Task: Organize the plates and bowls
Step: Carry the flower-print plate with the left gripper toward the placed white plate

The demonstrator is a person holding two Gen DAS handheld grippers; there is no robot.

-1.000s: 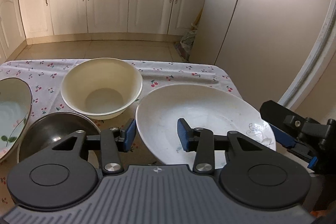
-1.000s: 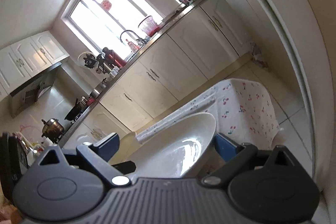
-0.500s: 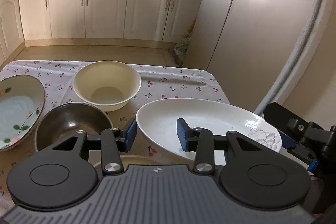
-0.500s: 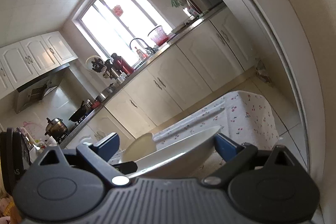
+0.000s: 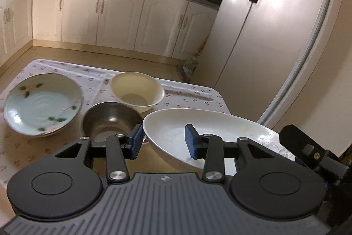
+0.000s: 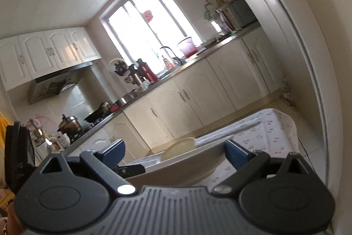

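A large white plate hangs a little above the cherry-print tablecloth, carried by both grippers. My left gripper is shut on its left rim, one blue pad outside the wall and the other inside the dish. My right gripper stands wide, and the white plate, seen edge-on, spans the gap between its pads. Its black frame shows at the plate's right rim. On the cloth sit a steel bowl, a cream bowl and a pale green flowered plate.
A tall fridge stands close on the right of the table. White floor cabinets under a crowded counter line the far wall. Open tiled floor lies between them and the table.
Both grippers have risen and drawn back with the white plate. The bowls on the cloth look smaller and farther, and the green plate is now fully in view. In the right wrist view the plate turned edge-on.
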